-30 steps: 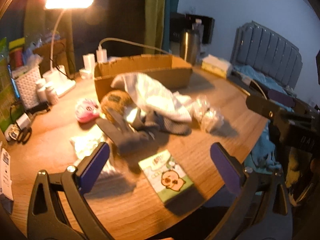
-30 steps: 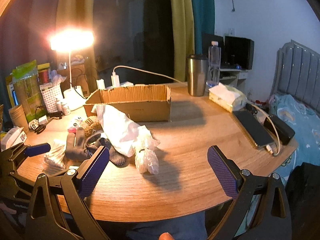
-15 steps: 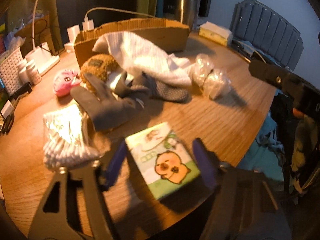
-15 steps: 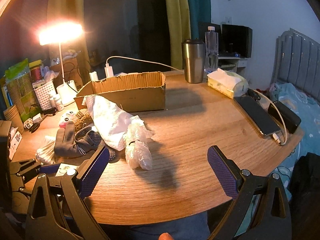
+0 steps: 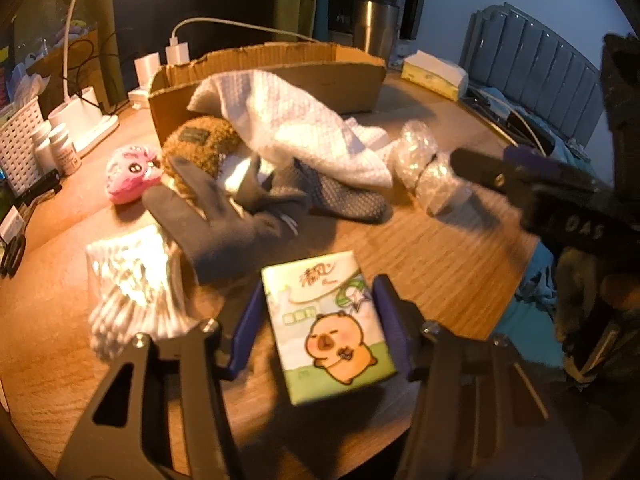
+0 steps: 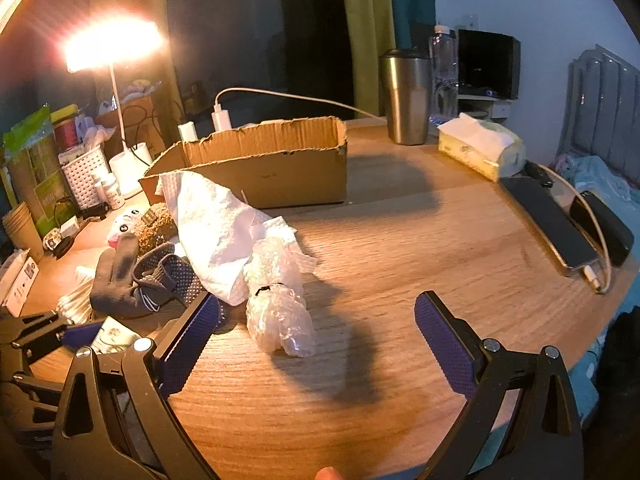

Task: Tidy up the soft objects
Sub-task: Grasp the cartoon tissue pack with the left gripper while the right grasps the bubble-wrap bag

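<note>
My left gripper (image 5: 320, 312) is shut on a green tissue pack (image 5: 328, 328) with a cartoon capybara, near the table's front edge. Beyond it lie a grey glove (image 5: 216, 220), a cotton swab bag (image 5: 128, 280), a pink plush (image 5: 128, 172), a brown plush (image 5: 200, 140), a white towel (image 5: 296, 124) and a crumpled plastic bag (image 5: 428, 168). An open cardboard box (image 5: 272, 68) stands behind them. My right gripper (image 6: 316, 328) is open and empty, hovering just in front of the plastic bag (image 6: 280, 296); the towel (image 6: 216, 232) and box (image 6: 256, 160) lie beyond.
A lit desk lamp (image 6: 112, 44), white basket (image 6: 84, 176) and bottles crowd the far left. A steel tumbler (image 6: 406, 96), tissue box (image 6: 480, 148), phone (image 6: 548, 220) and power bank (image 6: 604, 228) sit at the right. A bed (image 5: 532, 64) is beyond the table.
My left gripper dropped toward the tissue pack and closed its fingers on the pack's two sides. My right gripper stayed open and shifted slightly closer to the plastic bag.
</note>
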Motion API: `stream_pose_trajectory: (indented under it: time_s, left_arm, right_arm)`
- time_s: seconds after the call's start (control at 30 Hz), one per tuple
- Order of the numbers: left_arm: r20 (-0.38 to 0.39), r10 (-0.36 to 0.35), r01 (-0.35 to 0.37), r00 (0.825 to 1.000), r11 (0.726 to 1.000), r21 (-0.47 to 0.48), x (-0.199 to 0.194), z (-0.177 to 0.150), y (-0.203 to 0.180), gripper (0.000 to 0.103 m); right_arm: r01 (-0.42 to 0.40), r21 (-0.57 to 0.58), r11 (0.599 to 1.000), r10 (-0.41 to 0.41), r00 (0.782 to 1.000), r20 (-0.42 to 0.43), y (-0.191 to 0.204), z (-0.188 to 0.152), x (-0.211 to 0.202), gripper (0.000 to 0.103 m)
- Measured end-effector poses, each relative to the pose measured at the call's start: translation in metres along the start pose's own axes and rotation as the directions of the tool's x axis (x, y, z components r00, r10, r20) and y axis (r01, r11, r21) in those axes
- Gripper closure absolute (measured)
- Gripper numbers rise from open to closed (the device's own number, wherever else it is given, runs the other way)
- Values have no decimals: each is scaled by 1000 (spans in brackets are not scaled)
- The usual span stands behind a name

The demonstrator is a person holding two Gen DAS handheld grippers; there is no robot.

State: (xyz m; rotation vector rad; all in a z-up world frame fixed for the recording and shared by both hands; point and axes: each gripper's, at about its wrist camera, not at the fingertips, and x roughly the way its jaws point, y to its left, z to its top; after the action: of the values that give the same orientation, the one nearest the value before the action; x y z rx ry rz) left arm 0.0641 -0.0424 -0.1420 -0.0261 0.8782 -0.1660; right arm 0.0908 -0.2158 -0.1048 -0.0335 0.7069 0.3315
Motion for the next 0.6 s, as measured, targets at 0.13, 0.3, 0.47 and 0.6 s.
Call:
stream_pose_trajectory:
  time_s: [0.13,0.3,0.47,0.6]
  left_arm:
    - [32,-7,7,999,1000,4,-6,5,3,47]
    - [46,-10,10,999,1000,3,-8,10,5,47]
    - [71,-8,8,997,1000,2,-12,17,7,47]
    - [94,-8,8,996,1000,6,-17,22,8,47]
  right_arm:
    - [-15,-14,1000,15,1000,-12,3,2,7,3]
    - [-20,-29,999,19,999,-39,6,3,17,16]
    - [-42,-30,999,40,996,-76,5,1,26,56]
    - [-41,-55,998,37,997,-63,9,2,22,67]
